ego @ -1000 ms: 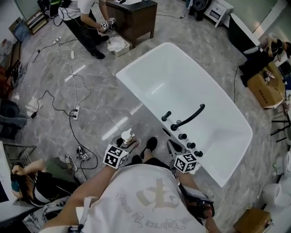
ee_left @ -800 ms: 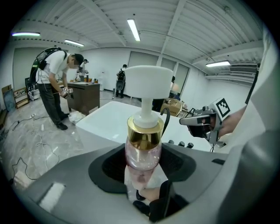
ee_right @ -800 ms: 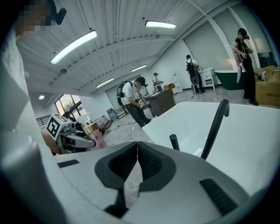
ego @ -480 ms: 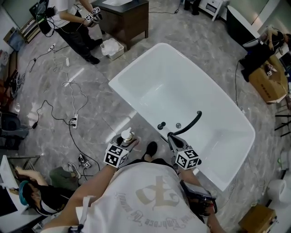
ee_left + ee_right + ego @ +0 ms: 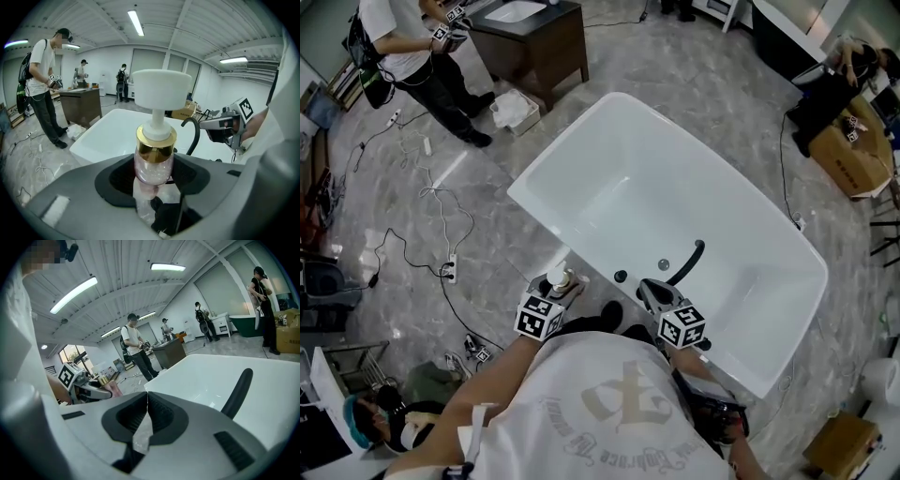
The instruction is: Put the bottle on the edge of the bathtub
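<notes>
The bottle [image 5: 153, 157], clear pink with a gold collar and a white pump top, stands upright between the pads of our left gripper [image 5: 553, 291], which pinch its body below the collar. In the head view it sits at lower centre-left, over the floor and just beside the near rim of the bathtub [image 5: 542, 217], not yet above it. Our right gripper [image 5: 145, 414] has its jaws pressed together on nothing and hangs at lower centre by the black faucet [image 5: 685, 263].

We judge this as the carry step, with the placing yet to come. Next we should bring the bottle up and right in the frame onto a bare stretch of rim clear of the faucet fittings. We then lower it level until the base sits and spread the jaws.
</notes>
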